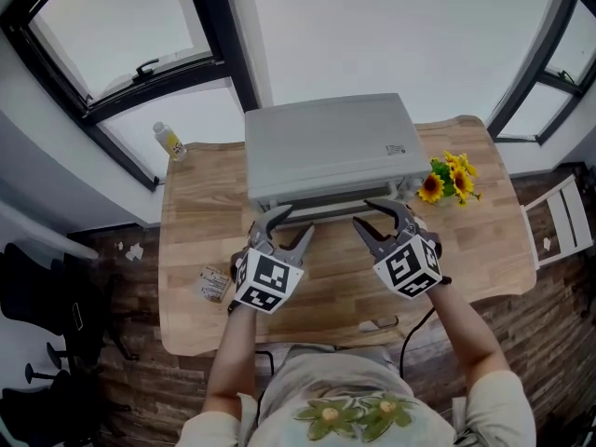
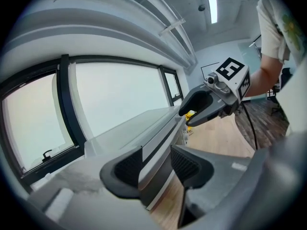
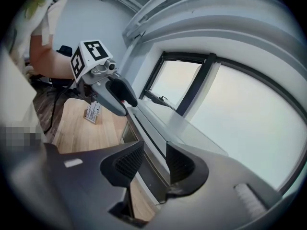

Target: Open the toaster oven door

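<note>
With left tongs (image 1: 286, 224) and right tongs (image 1: 376, 216) both spread, astride the door handle (image 1: 326, 211) of the toaster oven (image 1: 326, 147) at the middle of the table's (image 1: 200, 203) far edge, close evenly, then pull outward and down together.

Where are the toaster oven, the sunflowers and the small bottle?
toaster oven (image 1: 331, 147), head view, on its flat grey top.
sunflowers (image 1: 431, 187), head view, on one yellow bloom.
small bottle (image 1: 169, 142), head view, on its body.
</note>
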A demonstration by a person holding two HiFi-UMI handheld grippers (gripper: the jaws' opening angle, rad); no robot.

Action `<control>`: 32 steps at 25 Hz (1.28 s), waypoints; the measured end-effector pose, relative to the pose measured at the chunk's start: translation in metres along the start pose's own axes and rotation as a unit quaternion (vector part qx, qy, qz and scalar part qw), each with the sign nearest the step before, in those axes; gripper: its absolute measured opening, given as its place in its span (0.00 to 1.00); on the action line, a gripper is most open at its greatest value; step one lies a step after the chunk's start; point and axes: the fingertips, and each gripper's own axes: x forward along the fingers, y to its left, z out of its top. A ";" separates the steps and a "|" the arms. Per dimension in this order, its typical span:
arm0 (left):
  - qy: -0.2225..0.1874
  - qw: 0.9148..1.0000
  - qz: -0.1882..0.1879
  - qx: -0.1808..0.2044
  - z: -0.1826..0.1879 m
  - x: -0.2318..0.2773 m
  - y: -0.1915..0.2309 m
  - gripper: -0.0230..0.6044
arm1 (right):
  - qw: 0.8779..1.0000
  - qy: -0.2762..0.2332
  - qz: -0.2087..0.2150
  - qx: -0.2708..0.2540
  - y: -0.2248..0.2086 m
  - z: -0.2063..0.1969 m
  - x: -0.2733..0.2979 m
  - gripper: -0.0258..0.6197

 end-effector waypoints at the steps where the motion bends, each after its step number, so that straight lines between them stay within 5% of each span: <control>1: 0.005 1.000 -0.003 0.004 -0.002 0.002 0.001 0.33 | 1.000 0.005 0.002 -0.002 -0.001 -0.003 0.002 0.26; 16: 0.060 0.996 -0.021 0.063 -0.025 0.023 0.002 0.33 | 0.997 0.058 0.025 -0.049 -0.008 -0.031 0.030 0.28; 32: 0.045 0.998 -0.001 0.034 -0.027 0.020 0.004 0.29 | 0.998 0.053 0.003 -0.042 -0.002 -0.034 0.027 0.27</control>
